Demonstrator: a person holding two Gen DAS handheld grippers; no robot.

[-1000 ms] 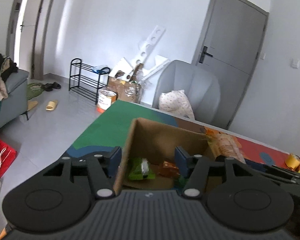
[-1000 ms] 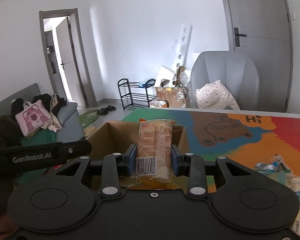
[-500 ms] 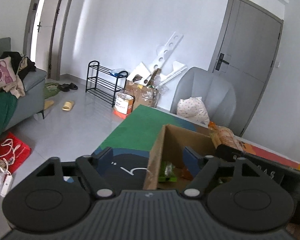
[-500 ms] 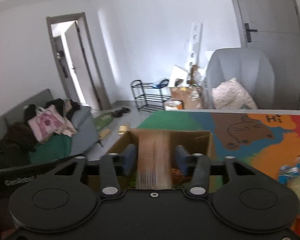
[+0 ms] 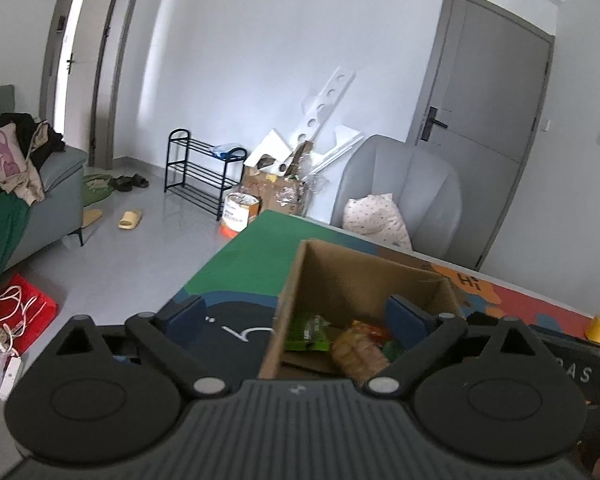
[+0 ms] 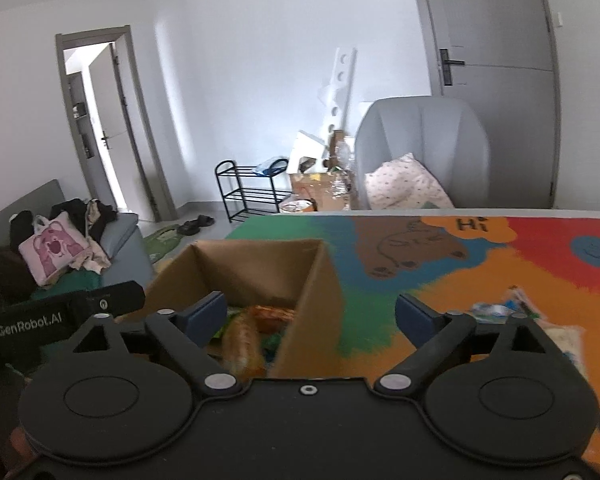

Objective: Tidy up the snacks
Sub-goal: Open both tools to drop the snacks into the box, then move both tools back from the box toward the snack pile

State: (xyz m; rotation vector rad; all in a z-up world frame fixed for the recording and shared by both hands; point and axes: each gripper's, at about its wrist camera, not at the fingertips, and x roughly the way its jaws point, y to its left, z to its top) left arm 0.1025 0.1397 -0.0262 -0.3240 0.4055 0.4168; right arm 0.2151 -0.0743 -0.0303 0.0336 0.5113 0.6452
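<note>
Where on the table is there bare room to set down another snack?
The colourful play mat lies bare between the brown cardboard box and the loose wrappers at right, and on its green corner beyond the box. The box floor is crowded with the green packet and orange packet.

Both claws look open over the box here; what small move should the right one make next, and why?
Probably swing the right claw rightward toward the loose packets on the mat. It is open and holds nothing, an orange packet already lies inside the cardboard box, and more snacks still sit outside it.
</note>
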